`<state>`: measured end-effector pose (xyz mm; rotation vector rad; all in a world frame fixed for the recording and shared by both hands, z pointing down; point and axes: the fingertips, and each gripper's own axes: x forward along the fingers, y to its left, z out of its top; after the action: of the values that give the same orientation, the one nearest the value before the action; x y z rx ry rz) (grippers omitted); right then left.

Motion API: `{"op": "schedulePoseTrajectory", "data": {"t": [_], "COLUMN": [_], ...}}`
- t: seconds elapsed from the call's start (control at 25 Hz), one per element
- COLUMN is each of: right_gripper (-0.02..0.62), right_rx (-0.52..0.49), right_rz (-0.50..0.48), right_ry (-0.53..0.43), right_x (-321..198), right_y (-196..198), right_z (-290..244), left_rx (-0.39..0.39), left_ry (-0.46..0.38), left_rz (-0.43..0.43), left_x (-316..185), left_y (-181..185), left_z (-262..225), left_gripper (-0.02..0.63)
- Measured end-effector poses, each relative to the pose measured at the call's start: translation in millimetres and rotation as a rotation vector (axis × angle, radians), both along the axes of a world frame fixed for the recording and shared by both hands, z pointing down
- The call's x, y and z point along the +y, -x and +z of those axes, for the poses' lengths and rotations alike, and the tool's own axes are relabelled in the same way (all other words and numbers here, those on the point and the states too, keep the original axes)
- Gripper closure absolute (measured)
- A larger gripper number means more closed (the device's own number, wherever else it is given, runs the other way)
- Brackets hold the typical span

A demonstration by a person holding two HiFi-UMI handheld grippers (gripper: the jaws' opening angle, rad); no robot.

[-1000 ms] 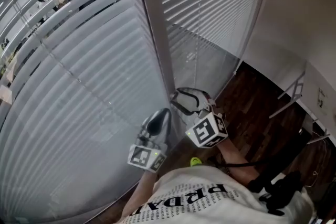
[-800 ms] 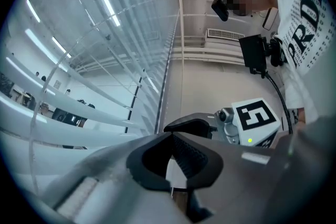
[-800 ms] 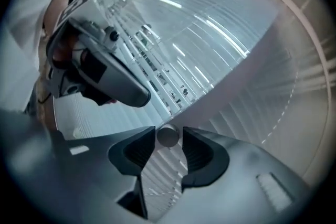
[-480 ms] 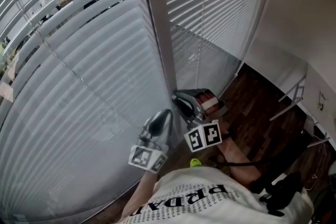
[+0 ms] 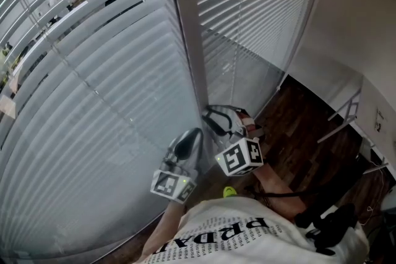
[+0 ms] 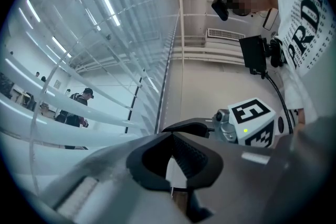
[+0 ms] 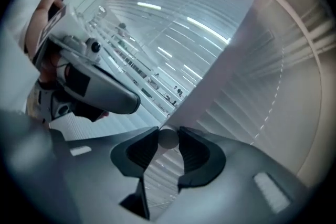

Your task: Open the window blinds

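Two white slatted blinds hang side by side, the left blind (image 5: 93, 89) and the right blind (image 5: 253, 3), with a pale window post (image 5: 189, 40) between them. My right gripper (image 5: 210, 115) reaches in at the foot of the post. In the right gripper view the round pale end of the blind wand (image 7: 168, 139) sits between the jaws; my right gripper (image 7: 168, 139) has just been closing and its pads touch the wand on both sides. My left gripper (image 5: 193, 133) is held low before the left blind; its tips meet, and my left gripper (image 6: 171, 136) shows nothing between them.
Dark wooden floor (image 5: 303, 127) lies below the right blind. A white wall (image 5: 359, 21) closes the right side, with a thin metal frame (image 5: 346, 111) leaning by it. Dark gear (image 5: 334, 225) lies at the bottom right. The right gripper's marker cube (image 6: 251, 120) is close beside the left gripper.
The right gripper has rolled, so its marker cube shows a different face, and its jaws stand narrower. The left gripper has not moved.
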<state>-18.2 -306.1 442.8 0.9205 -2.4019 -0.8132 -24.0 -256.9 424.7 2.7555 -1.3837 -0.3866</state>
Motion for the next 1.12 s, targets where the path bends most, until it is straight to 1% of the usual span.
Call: {"op": "schedulePoseTrajectory", "data": {"t": [0.12, 0.32, 0.48, 0.64, 0.76, 0.88, 1.12], "right_gripper": [0.465, 0.465, 0.465, 0.465, 0.465, 0.465, 0.463], "right_rx": [-0.079, -0.218, -0.313, -0.436, -0.513, -0.538, -0.511], "right_rz": [0.01, 0.013, 0.035, 0.033, 0.033, 0.032, 0.036], "right_ry": [0.079, 0.208, 0.281, 0.379, 0.435, 0.449, 0.403], "right_x": [-2, -4, -7, -10, -11, -12, -11], "right_y": [0, 0, -3, -4, -6, -6, -8], "right_z": [-4, -4, -5, -9, -10, -12, -9], "left_rx": [-0.021, -0.002, 0.005, -0.003, -0.006, -0.01, -0.011], "left_ry": [-0.002, 0.002, 0.004, 0.003, 0.0, 0.001, -0.005], "left_rz": [0.0, -0.004, -0.004, -0.008, -0.01, -0.008, -0.004], "left_x": [-1, -1, -2, -3, -3, -3, -1], "left_y": [3, 2, 1, 2, 3, 3, 0], "left_z": [4, 1, 0, -1, -4, -6, -2], "left_gripper": [0.612, 0.612, 0.612, 0.612, 0.612, 0.612, 0.612]}}
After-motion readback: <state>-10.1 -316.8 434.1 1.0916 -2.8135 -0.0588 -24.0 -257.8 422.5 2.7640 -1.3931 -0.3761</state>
